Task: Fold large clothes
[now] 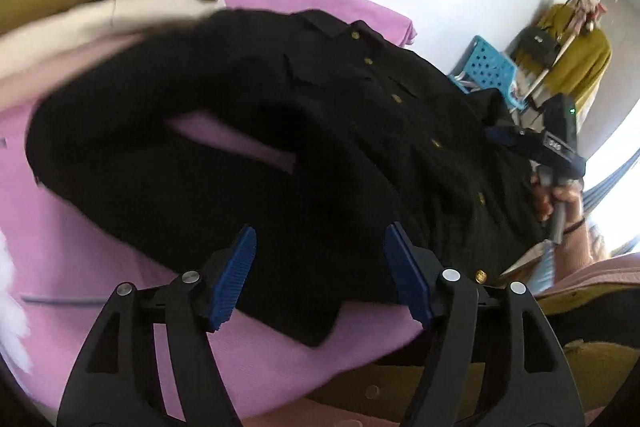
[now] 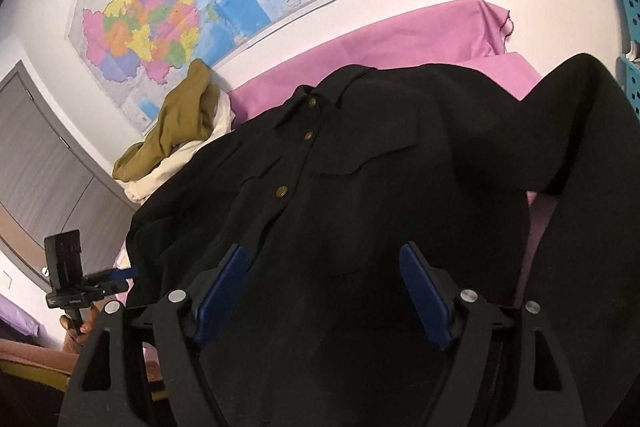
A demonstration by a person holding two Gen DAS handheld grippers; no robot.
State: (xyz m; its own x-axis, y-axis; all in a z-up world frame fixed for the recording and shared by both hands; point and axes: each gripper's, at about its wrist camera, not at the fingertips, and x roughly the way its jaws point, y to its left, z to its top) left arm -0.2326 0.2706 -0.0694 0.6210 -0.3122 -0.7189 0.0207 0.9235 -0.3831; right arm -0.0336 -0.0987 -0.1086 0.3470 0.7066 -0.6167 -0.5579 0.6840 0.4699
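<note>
A black button-front shirt [image 2: 360,187] lies face up on a pink-covered bed [image 1: 100,267], one sleeve bent inward, seemingly for a first fold. The left hand-held gripper [image 1: 320,275] hangs released over the hem; the right hand-held gripper [image 2: 324,295], jaws also apart, grasps nothing. A pile of olive and cream clothes [image 2: 180,131] crowds the far corner; pink cloth stays bare along the near edge.

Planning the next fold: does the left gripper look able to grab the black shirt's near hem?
Probably yes. The left gripper stands open right over the near hem of the black shirt, which lies on the pink sheet, with nothing in between.
</note>
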